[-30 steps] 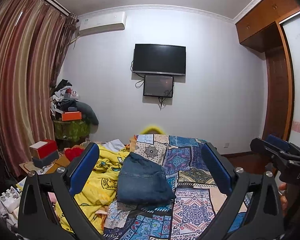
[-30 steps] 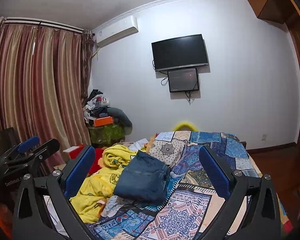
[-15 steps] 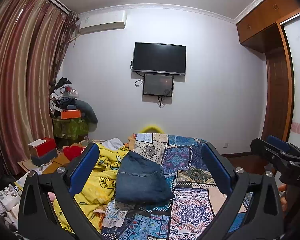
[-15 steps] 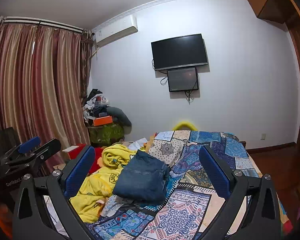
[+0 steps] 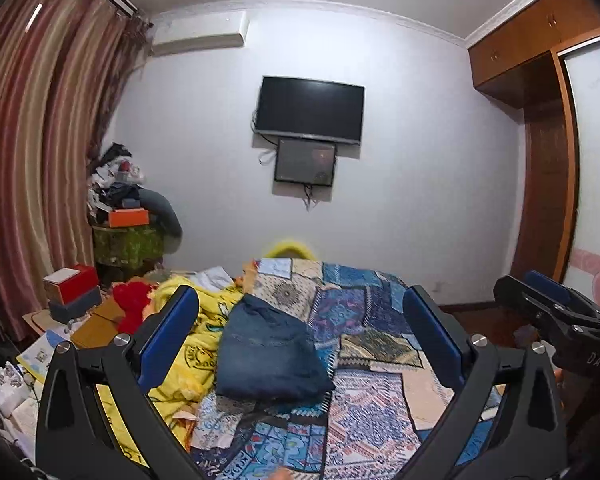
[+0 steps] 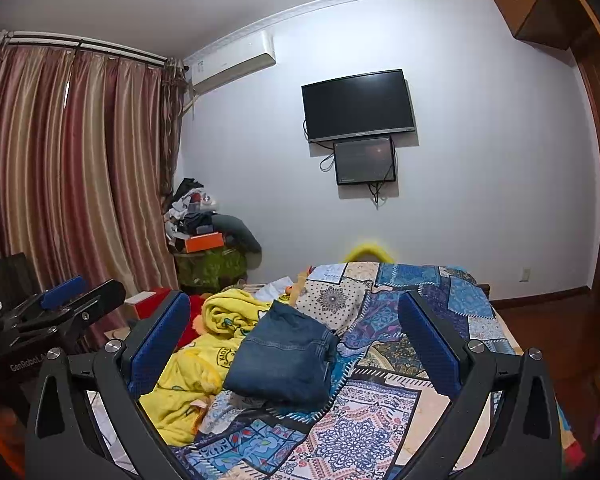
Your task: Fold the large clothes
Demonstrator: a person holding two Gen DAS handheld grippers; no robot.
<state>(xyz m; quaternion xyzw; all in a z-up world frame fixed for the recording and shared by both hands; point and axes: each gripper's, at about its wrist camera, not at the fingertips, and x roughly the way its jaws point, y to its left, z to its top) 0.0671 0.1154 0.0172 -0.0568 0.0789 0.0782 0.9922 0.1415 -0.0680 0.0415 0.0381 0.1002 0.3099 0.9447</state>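
The folded jeans [image 5: 270, 354] lie on the patchwork bedspread [image 5: 372, 412], and everything else sits around them. The left gripper [image 5: 300, 336] hangs above the bed with its 2 blue-padded fingers [image 5: 168, 336] spread wide, nothing between them; the jeans show in the gap, well below. The right gripper [image 6: 294, 338] is likewise wide apart and empty, the jeans framed between its pads. To the right of the jeans the bedspread lies flat and bare out to the bed's edge, with wooden floor [image 6: 548, 308] beyond. Just left of the jeans, touching them, is a crumpled yellow blanket [image 6: 204, 364]. Further left stand striped curtains [image 6: 60, 168] and a green-covered stand [image 6: 210, 266] piled with clothes and an orange box [image 6: 204, 242]. Behind the jeans, on the far wall, hang a TV [image 6: 358, 106] and a smaller screen [image 6: 364, 160].
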